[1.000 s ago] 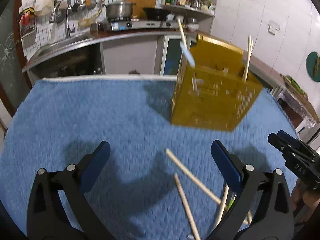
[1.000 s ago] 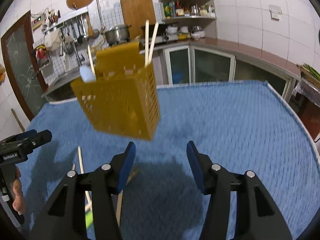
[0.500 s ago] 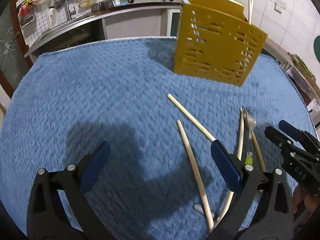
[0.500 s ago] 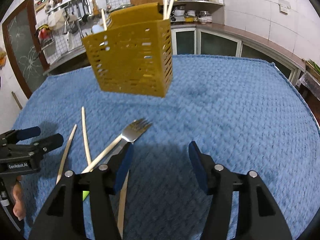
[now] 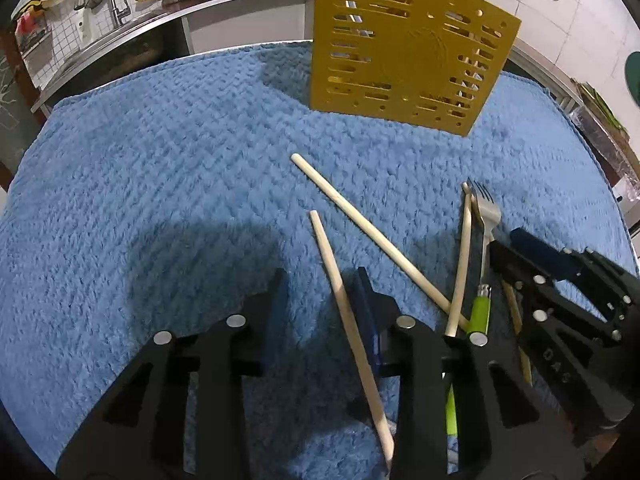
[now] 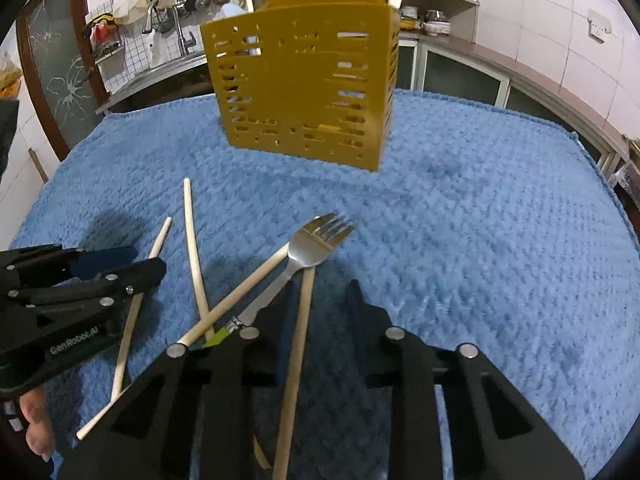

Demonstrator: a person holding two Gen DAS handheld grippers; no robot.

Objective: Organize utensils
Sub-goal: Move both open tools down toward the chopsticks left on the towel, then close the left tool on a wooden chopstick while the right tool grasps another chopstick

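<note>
A yellow perforated utensil caddy [image 5: 408,52] [image 6: 304,92] stands on the blue towel [image 5: 160,160] with chopsticks upright inside. Loose chopsticks and a green-handled fork [image 5: 486,216] [image 6: 316,240] lie crossed on the towel. My left gripper [image 5: 320,292] points down over one chopstick [image 5: 332,264]. Its jaws are closing, the stick lies between them near the right pad, and a gap still shows. My right gripper [image 6: 322,300] straddles another chopstick [image 6: 302,312] beside the fork's handle. These jaws are closing too, with space left around the stick. Each gripper shows in the other's view: the right [image 5: 520,252], the left [image 6: 132,264].
A long chopstick [image 5: 376,236] and a bowed one [image 5: 460,264] cross near the fork. Behind the towel runs a kitchen counter [image 6: 500,68] with a sink, stove, pot and hanging utensils. The towel's right half [image 6: 480,240] is bare. A person's fingers [image 6: 36,420] hold the left gripper.
Both grippers have sunk toward the loose utensils and tipped downward. Their jaws have narrowed a lot, and each now has a chopstick between its fingers. The caddy has not moved.
</note>
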